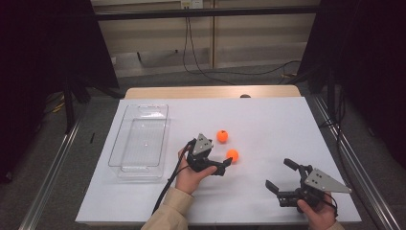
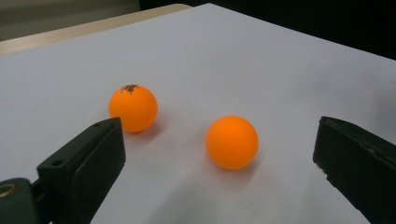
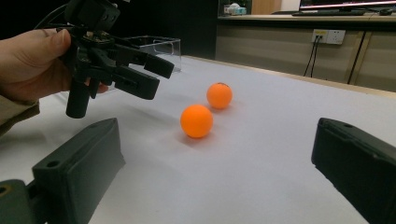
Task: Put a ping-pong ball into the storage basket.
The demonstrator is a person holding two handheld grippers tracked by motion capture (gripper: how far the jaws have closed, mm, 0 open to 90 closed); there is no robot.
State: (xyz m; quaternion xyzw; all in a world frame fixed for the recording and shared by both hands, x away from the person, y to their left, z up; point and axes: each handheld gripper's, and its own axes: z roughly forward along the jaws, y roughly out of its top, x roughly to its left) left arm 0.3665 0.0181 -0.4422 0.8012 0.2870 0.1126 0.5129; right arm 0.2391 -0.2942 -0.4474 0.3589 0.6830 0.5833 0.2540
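Fingers of both grippers, left (image 1: 229,163) and right (image 1: 280,175), spread wide near two orange balls (image 1: 232,155).

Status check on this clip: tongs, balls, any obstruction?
Left tongs open, closing in on near orange ball, not touching. Right tongs open, idle. Far orange ball loose on table. Clear tray empty. Nothing blocking.

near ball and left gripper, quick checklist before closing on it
1. Left gripper jaws open: ok.
2. Near orange ball lies between the jaws in the left gripper view: ok.
3. Marked orange ball sits apart from the near one: ok.
4. Right gripper open, away from both balls: ok.
5. Clear tray looks empty: ok.
6. Jaws low enough to grip at mid-height: cannot tell.
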